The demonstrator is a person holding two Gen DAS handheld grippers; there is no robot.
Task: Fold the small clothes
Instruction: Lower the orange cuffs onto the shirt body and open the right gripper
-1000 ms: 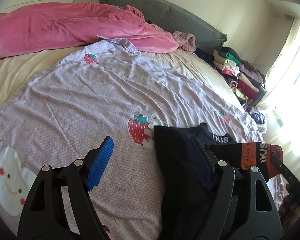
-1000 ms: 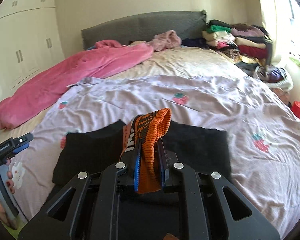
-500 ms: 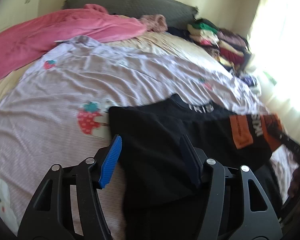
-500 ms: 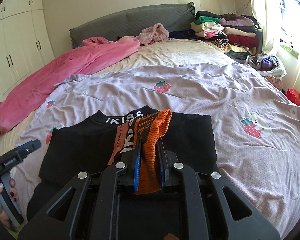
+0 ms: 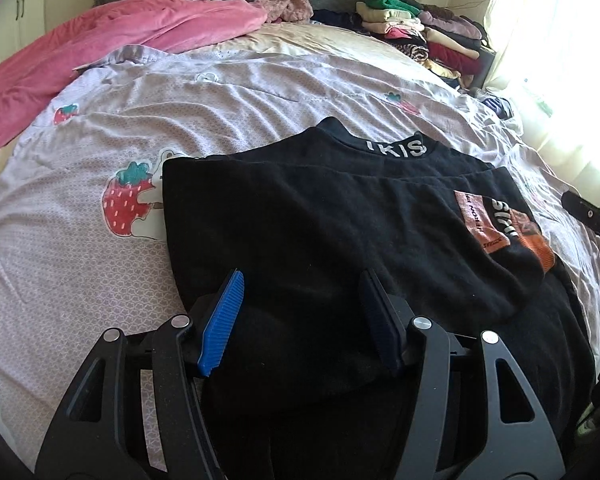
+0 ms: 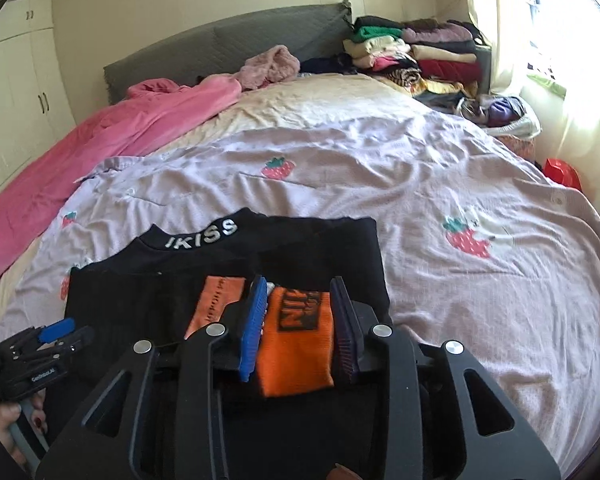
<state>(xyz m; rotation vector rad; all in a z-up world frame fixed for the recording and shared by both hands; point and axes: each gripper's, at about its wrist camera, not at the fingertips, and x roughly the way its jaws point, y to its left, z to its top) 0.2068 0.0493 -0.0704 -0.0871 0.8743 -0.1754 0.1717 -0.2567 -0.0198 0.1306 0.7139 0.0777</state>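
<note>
A small black top (image 5: pixel 320 216) with a white "IKISS" collar (image 5: pixel 394 148) lies flat on the lilac strawberry sheet (image 5: pixel 228 92). One sleeve is folded across its front, and the orange cuff (image 5: pixel 534 248) lies at its right side. My left gripper (image 5: pixel 300 316) is open and empty over the top's lower left part. In the right wrist view the top (image 6: pixel 228 264) lies below my right gripper (image 6: pixel 298 320), which is open. The orange cuff (image 6: pixel 296 344) rests loose between its fingers. The left gripper (image 6: pixel 52 336) shows at the lower left there.
A pink blanket (image 5: pixel 112 52) lies across the far left of the bed. A grey headboard (image 6: pixel 228 44) stands at the back. Stacks of folded clothes (image 6: pixel 416 52) sit at the far right corner. A bag of clothes (image 6: pixel 504 116) and a red object (image 6: pixel 562 172) lie beside the bed, near the window.
My right gripper carried the orange cuff down across the top's front and opened, letting it go. My left gripper moved right, over the black top, staying open.
</note>
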